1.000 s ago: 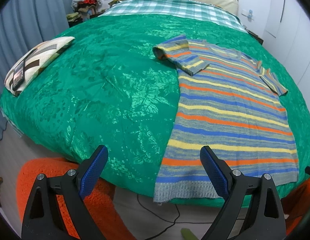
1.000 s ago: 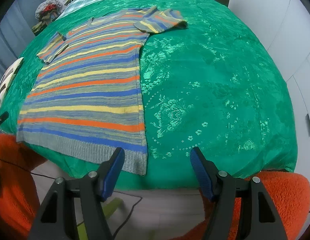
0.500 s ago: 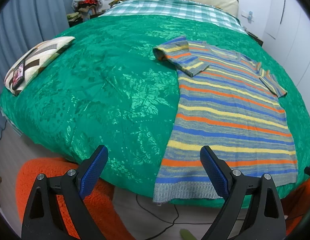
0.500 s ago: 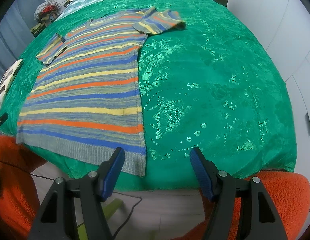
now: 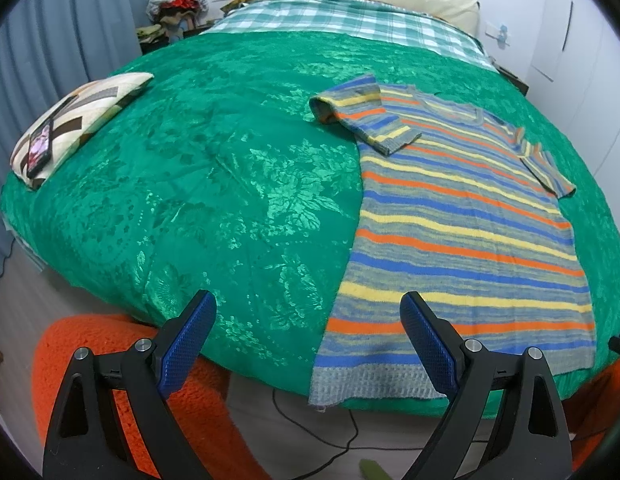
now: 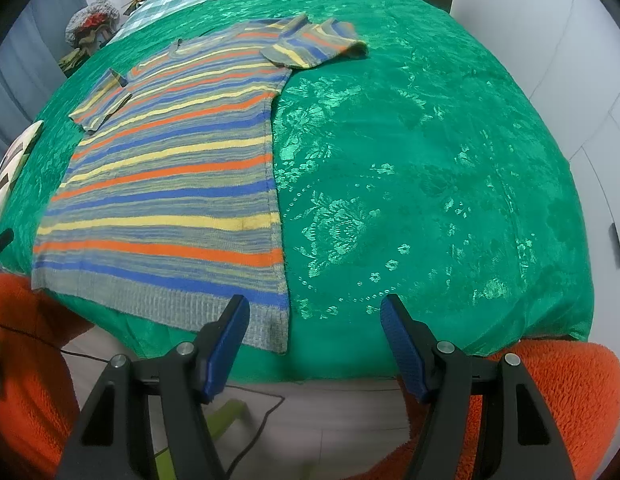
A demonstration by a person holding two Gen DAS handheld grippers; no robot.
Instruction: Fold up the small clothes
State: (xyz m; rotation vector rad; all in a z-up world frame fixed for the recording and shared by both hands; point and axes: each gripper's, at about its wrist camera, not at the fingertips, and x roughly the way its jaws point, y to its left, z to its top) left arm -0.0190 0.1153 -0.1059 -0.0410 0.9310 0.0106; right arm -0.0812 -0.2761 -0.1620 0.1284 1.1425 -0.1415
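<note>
A striped knit short-sleeved sweater [image 5: 461,232] in grey, blue, yellow and orange lies flat on a green bedspread [image 5: 214,184], hem at the near bed edge. One sleeve is folded in over the chest. It also shows in the right wrist view [image 6: 170,184]. My left gripper [image 5: 308,312] is open and empty, hovering off the bed's near edge by the sweater's lower left corner. My right gripper [image 6: 314,312] is open and empty, just off the hem's lower right corner.
A patterned cushion [image 5: 78,116] with a phone [image 5: 40,148] on it lies at the bed's left edge. A checked blanket [image 5: 341,20] and pillow are at the head. An orange rug [image 5: 110,360] and a cable [image 5: 329,432] are on the floor. White cupboards [image 6: 589,60] stand right.
Both grippers have drifted slightly closer to the bed edge. They stay open, and the sweater has not moved.
</note>
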